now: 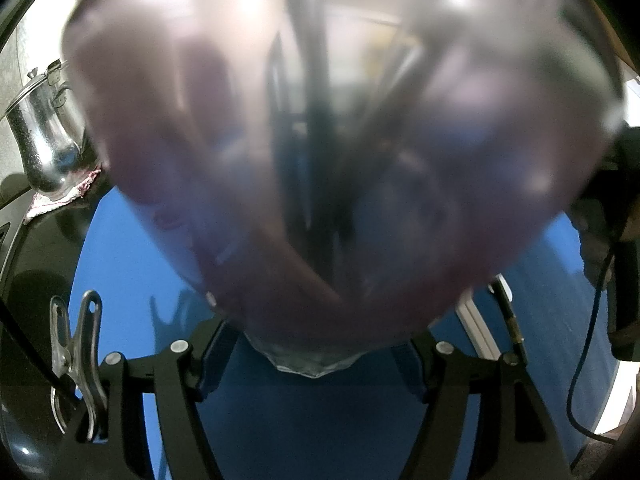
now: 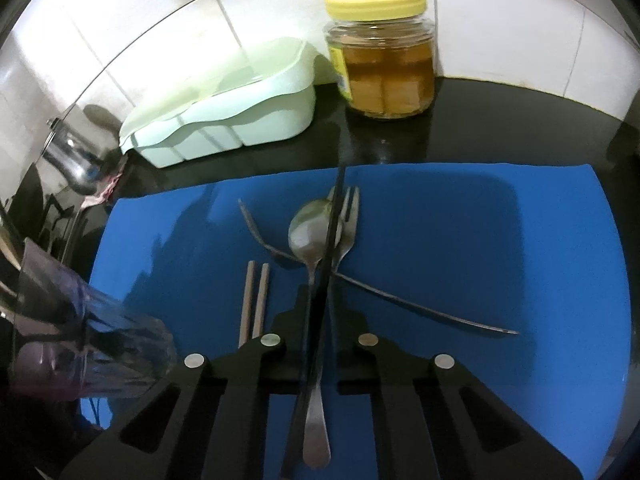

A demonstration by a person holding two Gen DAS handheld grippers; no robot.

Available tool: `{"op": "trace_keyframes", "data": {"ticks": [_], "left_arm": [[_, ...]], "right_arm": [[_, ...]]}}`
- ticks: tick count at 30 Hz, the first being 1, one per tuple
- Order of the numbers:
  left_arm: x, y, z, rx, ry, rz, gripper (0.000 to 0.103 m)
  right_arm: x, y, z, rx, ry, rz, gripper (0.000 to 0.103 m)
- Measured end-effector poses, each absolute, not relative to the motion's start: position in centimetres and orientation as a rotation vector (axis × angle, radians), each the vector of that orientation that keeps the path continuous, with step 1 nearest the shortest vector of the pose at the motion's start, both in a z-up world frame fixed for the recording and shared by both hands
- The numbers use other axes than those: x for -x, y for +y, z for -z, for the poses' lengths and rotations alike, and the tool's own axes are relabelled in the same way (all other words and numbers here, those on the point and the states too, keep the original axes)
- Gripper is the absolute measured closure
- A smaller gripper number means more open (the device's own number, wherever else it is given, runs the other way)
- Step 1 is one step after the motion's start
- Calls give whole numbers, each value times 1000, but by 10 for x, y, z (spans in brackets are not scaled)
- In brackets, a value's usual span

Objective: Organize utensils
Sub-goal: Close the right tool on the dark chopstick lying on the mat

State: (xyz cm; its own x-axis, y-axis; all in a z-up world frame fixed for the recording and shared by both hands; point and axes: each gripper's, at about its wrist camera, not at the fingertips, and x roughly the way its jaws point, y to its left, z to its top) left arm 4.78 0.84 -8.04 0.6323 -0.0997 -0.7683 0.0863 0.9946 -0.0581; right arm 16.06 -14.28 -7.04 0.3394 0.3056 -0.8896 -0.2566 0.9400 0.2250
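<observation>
Right wrist view: the right tongs [image 2: 320, 320] are pinched together on a thin black chopstick [image 2: 334, 216] that runs up from between the fingers over the blue mat [image 2: 480, 240]. Beneath it on the mat lie a spoon [image 2: 310, 236], a fork [image 2: 349, 224], a second fork [image 2: 256, 228] with a long dark handle crossing under them, and 2 brown chopsticks [image 2: 254, 300] side by side. The tilted clear cup [image 2: 80, 336] sits at the left edge. Behind the mat on the black table [image 2: 500, 128] stand a pale green box [image 2: 224, 112] and a yellow-lidded jar [image 2: 380, 52]. In the left wrist view, the left tongs [image 1: 316, 344] clamp the cup [image 1: 340, 140], with dark utensils inside, blurred.
</observation>
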Motion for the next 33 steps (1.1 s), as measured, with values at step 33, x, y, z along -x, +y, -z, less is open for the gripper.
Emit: {"op": "trace_keyframes", "data": {"ticks": [33], "left_arm": [[-47, 10, 81, 17, 880, 107, 29]], "right_arm": [[-157, -148, 76, 32, 1251, -340, 96]]}}
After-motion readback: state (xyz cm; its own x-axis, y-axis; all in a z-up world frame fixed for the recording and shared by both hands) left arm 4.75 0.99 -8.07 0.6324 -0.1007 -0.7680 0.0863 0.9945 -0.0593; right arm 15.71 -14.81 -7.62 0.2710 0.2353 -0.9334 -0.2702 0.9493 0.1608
